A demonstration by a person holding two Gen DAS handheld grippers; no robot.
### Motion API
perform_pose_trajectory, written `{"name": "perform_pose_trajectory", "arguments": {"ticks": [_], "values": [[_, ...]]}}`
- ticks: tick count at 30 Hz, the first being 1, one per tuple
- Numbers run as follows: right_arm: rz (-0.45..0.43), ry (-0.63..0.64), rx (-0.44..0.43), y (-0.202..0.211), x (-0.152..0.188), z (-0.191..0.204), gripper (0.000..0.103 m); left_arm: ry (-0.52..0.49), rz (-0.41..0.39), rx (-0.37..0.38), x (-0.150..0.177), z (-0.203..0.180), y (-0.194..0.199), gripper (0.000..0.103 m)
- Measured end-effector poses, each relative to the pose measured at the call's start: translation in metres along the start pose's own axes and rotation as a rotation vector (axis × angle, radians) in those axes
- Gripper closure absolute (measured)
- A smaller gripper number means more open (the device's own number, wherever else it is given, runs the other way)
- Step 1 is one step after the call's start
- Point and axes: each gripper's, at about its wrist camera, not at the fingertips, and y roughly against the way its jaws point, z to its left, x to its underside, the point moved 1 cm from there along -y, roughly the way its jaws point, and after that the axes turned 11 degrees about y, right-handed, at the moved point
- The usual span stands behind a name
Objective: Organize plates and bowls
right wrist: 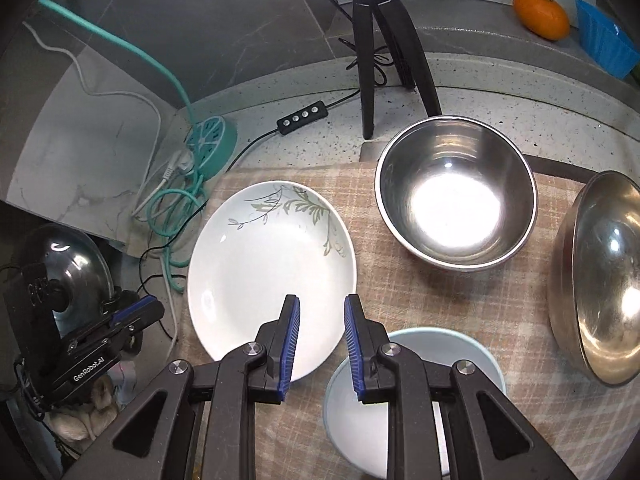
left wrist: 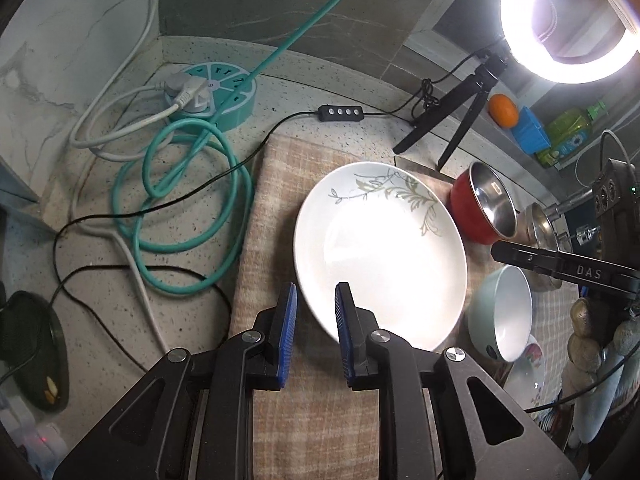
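- White plate (left wrist: 380, 252) with leaf print lies flat on the checked cloth (left wrist: 268, 216), a little ahead and to the right of the left gripper (left wrist: 316, 300); its near rim appears to pass between the two blue pads, though whether the pads are down at rim level cannot be told.
- Left gripper looks nearer the plate: the plate fills the middle of the left wrist view.
- Left gripper: jaws narrowly parted, nothing visibly pinched; touch on the rim cannot be confirmed.
- Right gripper (right wrist: 322, 316) hangs over the cloth between the plate's right edge and the pale green bowl (right wrist: 412, 400), just beside both.
- Right gripper: jaws a narrow gap apart, empty.
- Steel bowl with red outside (right wrist: 456, 196) stands further back on the cloth; a second steel bowl (right wrist: 600, 280) sits tilted at the right edge.
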Motion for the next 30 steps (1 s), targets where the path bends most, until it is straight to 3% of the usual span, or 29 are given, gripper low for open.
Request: {"name": "perform_pose_trajectory", "arguments": {"ticks": [15, 24, 30], "values": [[0.063, 0.037, 0.064, -0.033, -0.015, -0.006, 0.082, 0.031, 0.042, -0.011, -0.020, 0.007, -0.034, 0.085], [0.095, 0.037, 0.055, -0.047, -0.018, -0.007, 0.083, 0.038, 0.070, -0.006, -0.021, 0.005, -0.051, 0.085], [0.101, 0.024, 0.043, -0.049, -0.018, -0.010, 0.088, 0.036, 0.068, -0.004, -0.020, 0.003, -0.052, 0.093]]}}
